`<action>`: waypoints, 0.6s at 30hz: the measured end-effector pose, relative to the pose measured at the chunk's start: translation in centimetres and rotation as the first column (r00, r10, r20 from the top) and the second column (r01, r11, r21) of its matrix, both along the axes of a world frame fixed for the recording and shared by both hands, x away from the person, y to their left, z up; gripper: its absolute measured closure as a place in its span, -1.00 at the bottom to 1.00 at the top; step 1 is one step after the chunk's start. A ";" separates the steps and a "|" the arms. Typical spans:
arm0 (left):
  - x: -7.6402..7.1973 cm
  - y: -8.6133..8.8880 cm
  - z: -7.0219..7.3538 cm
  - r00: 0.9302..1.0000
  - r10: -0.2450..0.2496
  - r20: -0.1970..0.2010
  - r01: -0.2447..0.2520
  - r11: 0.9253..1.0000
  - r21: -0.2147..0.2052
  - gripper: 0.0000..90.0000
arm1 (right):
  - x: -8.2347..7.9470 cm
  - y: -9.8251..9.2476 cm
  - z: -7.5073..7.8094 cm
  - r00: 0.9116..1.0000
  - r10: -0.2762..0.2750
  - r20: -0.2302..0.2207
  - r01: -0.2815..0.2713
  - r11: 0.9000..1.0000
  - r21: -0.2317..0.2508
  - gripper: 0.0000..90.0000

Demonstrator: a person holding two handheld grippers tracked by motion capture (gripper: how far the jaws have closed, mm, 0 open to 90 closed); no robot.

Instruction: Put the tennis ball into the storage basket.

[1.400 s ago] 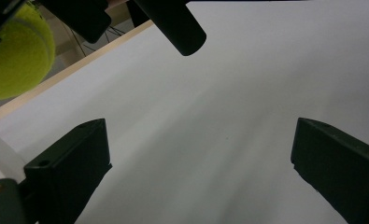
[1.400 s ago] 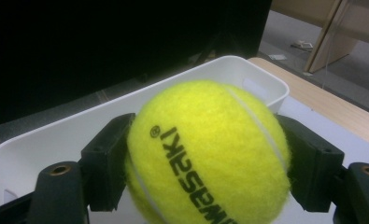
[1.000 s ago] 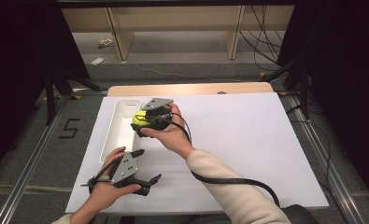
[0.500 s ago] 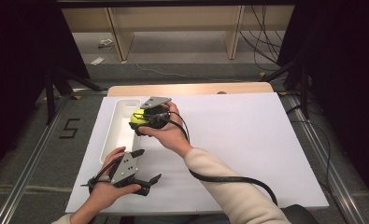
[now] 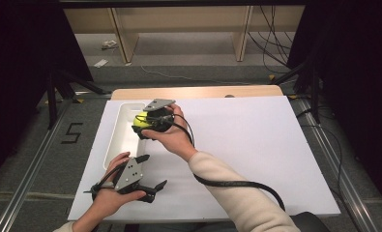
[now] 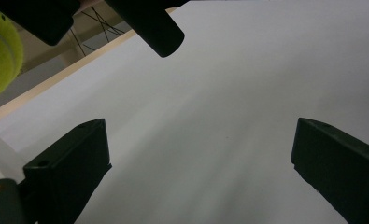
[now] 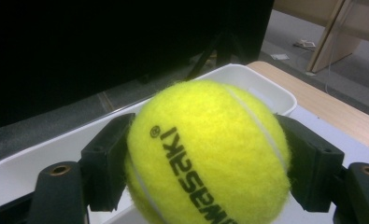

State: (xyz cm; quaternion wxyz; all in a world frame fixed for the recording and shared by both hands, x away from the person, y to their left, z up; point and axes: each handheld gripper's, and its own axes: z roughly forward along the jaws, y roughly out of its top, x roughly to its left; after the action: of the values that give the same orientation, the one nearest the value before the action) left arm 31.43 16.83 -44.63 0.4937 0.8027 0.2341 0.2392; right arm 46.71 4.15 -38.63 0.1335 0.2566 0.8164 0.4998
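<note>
A yellow tennis ball (image 7: 205, 154) with black lettering sits squeezed between the two black jaws of my right gripper (image 7: 205, 163). From above, that right gripper (image 5: 144, 126) holds the tennis ball (image 5: 141, 123) over the right rim of a long white tray (image 5: 121, 145). The tray's far end (image 7: 266, 88) lies just behind the ball. My left gripper (image 5: 147, 171) rests low at the table's front left, jaws spread wide over bare white sheet (image 6: 210, 116). Its own view catches the ball's edge (image 6: 0, 56) at the upper left.
A large white sheet (image 5: 256, 145) covers the table, with a strip of wooden tabletop (image 5: 203, 92) at the far edge. A black cable (image 5: 237, 183) trails from the right gripper past the sleeve. Wooden shelf legs (image 5: 121, 38) stand on the floor beyond.
</note>
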 end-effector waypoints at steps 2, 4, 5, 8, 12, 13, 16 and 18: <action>0.0 0.0 0.0 1.000 0.000 0.000 0.000 1.000 0.000 -0.91 | 0.0 0.0 0.0 1.000 0.000 -0.001 0.000 1.000 -0.001 -0.41; 0.0 0.0 0.0 1.000 -0.001 0.000 0.001 1.000 0.000 -0.91 | 0.1 0.0 0.0 1.000 0.002 0.001 -0.002 1.000 -0.005 -0.41; 0.0 0.0 0.0 1.000 -0.001 0.000 0.001 1.000 0.000 -0.91 | 0.1 0.1 0.0 1.000 0.001 0.002 -0.001 1.000 -0.005 -0.41; 0.0 0.0 0.0 1.000 0.000 -0.001 0.000 1.000 0.000 -0.91 | 0.1 0.2 0.1 1.000 0.001 0.001 -0.001 1.000 -0.006 -0.41; 0.0 -0.1 0.0 1.000 -0.002 0.000 0.002 1.000 0.000 -0.92 | 0.2 0.3 0.1 1.000 0.003 0.003 -0.003 1.000 -0.010 -0.41; 0.0 -0.1 0.0 1.000 -0.002 0.001 0.002 1.000 0.001 -0.92 | 0.3 0.4 0.1 1.000 0.002 0.003 -0.002 1.000 -0.010 -0.41; 0.0 -0.1 0.0 1.000 -0.002 0.002 0.002 1.000 0.001 -0.92 | 0.3 0.5 0.1 1.000 0.005 0.003 -0.005 1.000 -0.013 -0.41; 0.0 -0.1 0.0 1.000 -0.002 0.002 0.002 1.000 0.000 -0.92 | 0.3 0.6 0.1 1.000 0.005 0.002 -0.005 1.000 -0.013 -0.41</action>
State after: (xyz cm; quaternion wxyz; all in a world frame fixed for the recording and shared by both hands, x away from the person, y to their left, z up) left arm 31.40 16.76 -44.63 0.4939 0.8027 0.2329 0.2397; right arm 47.04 4.80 -38.48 0.1346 0.2533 0.8201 0.4952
